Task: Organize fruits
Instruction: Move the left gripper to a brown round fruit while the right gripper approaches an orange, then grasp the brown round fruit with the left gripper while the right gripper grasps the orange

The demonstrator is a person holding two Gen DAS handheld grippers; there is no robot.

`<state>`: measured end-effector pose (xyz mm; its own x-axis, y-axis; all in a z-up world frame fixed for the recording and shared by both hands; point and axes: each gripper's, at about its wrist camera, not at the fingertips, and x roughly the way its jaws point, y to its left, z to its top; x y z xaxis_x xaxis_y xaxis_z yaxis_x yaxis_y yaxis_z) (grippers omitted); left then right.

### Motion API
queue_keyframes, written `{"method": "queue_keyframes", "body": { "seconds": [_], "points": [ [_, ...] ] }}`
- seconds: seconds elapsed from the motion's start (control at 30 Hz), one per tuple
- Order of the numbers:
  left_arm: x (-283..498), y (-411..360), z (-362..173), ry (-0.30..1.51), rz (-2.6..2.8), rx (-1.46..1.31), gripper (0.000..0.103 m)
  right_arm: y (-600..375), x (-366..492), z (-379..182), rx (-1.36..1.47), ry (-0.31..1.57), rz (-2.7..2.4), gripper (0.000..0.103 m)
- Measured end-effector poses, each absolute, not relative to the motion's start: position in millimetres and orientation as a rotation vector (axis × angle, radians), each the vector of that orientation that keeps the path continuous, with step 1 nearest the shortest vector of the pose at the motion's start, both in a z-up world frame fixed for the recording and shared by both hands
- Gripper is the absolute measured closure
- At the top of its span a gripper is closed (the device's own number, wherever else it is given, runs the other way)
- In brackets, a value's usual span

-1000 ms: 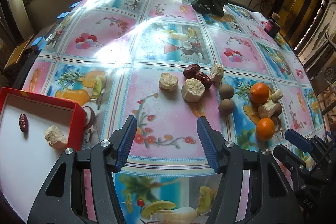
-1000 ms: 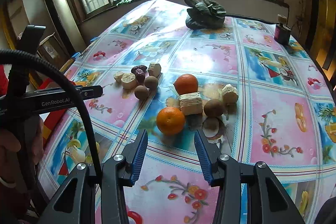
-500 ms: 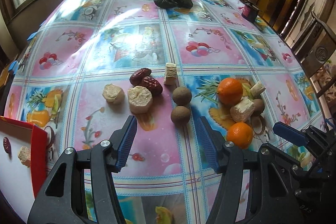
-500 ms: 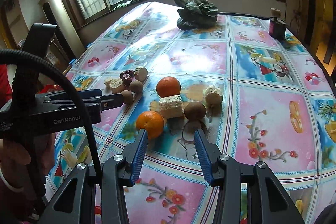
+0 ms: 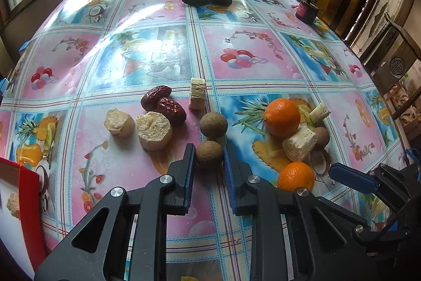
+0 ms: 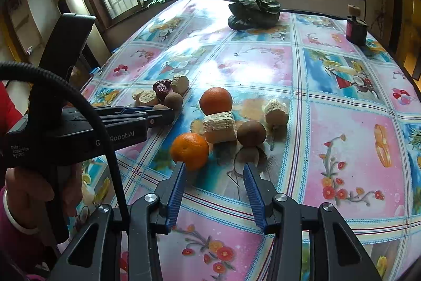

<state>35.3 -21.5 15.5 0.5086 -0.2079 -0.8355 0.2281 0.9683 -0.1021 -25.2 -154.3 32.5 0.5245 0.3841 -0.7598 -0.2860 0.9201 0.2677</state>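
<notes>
Left gripper (image 5: 209,153) clenched on near brown round fruit (image 5: 209,154), presumably bound for red tray (image 5: 29,191) left of it; its twin (image 5: 213,123) just behind; right gripper (image 6: 214,177) released, waiting just before near orange (image 6: 190,151) on bench (image 5: 250,54).

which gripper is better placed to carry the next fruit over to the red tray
Left. The left gripper is shut on the small brown fruit, and the red tray lies on its side. The right gripper is open and empty.

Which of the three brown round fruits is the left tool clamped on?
The nearest one, pinched between the left tool's blue pads. The second sits free just beyond it; the third lies among the oranges.
</notes>
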Motion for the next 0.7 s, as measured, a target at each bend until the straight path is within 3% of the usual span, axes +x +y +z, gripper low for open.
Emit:
{"method": "queue_keyframes", "body": {
  "seconds": [0.4,0.5,0.7],
  "points": [
    [21.4,-11.6,20.9,0.986,-0.213,0.048,0.083,-127.2,-7.2,26.8,0.054,0.959,0.427,0.058],
    [17.7,-6.9,21.6,0.985,-0.195,0.05,0.083,-120.1,-5.4,25.2,0.016,0.952,0.413,0.07],
    [8.1,2.7,29.0,0.967,-0.16,0.045,0.083,-115.9,-13.8,30.7,-0.026,0.941,0.385,0.07]
  ]
}}
